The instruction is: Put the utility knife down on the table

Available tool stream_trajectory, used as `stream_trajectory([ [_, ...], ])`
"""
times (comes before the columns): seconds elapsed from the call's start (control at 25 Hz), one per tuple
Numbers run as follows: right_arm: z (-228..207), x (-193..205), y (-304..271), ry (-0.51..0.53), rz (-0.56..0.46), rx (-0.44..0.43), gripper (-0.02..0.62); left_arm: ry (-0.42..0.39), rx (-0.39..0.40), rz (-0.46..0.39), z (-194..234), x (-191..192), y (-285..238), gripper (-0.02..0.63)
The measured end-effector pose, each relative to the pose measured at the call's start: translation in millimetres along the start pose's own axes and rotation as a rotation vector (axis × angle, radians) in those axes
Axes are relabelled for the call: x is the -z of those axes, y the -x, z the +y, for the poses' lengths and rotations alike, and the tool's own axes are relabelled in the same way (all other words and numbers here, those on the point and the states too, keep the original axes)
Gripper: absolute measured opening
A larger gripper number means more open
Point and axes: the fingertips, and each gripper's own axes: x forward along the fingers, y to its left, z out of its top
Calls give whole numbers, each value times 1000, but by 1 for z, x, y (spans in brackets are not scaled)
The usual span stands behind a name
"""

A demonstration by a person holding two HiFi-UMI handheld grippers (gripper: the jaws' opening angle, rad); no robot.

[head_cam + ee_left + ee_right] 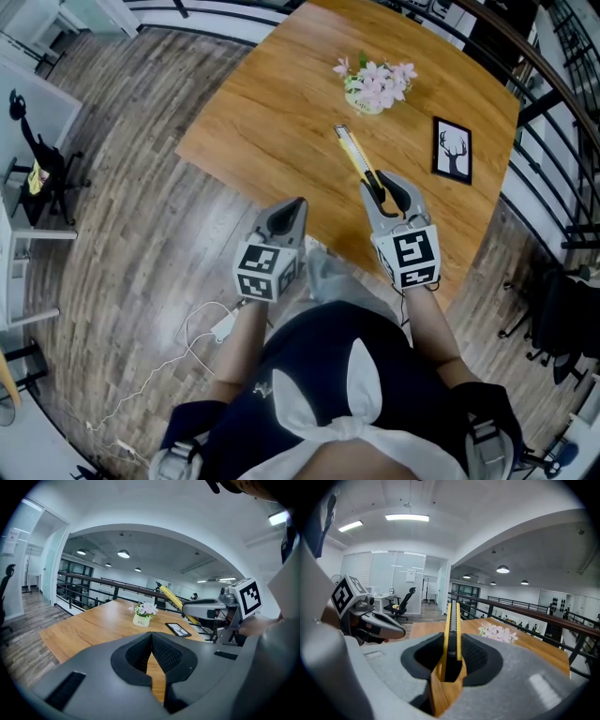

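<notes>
A white cable (187,352) is lying in loose curves on the wooden floor, at 7 o'clock from the left gripper (298,204). That gripper is hovering at the near edge of the table (272,103), its tip pointing to 12 o'clock. Its own view is showing the 2 jaws pressed together with nothing between them, which the head view is leaving unclear.

At 3 o'clock from it, the right gripper (382,183) is clamping the utility knife (354,155) by its black rear end. In the head view the yellow body is running out toward 11 o'clock over the tabletop, and contact with the wood is impossible to judge there. The left gripper view is settling that: the knife is tilting upward in the air, clear of the table. The right gripper view is looking along the knife's narrow edge, with yellow on either side of a black strip and the pads pressing both flanks.

A pot of pink flowers (375,86) is standing at 12 o'clock from the knife tip, near it but apart. A small framed deer picture (452,150) is lying flat at 3 o'clock from the knife. Only the right gripper view is showing an office chair (405,603) beyond the table.
</notes>
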Motion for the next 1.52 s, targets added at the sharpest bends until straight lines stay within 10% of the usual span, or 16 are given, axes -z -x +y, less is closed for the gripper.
stream_trajectory([
  [1.52,30,32,-33,1,102,-69,115,43,11,48,24,10,-3,17],
])
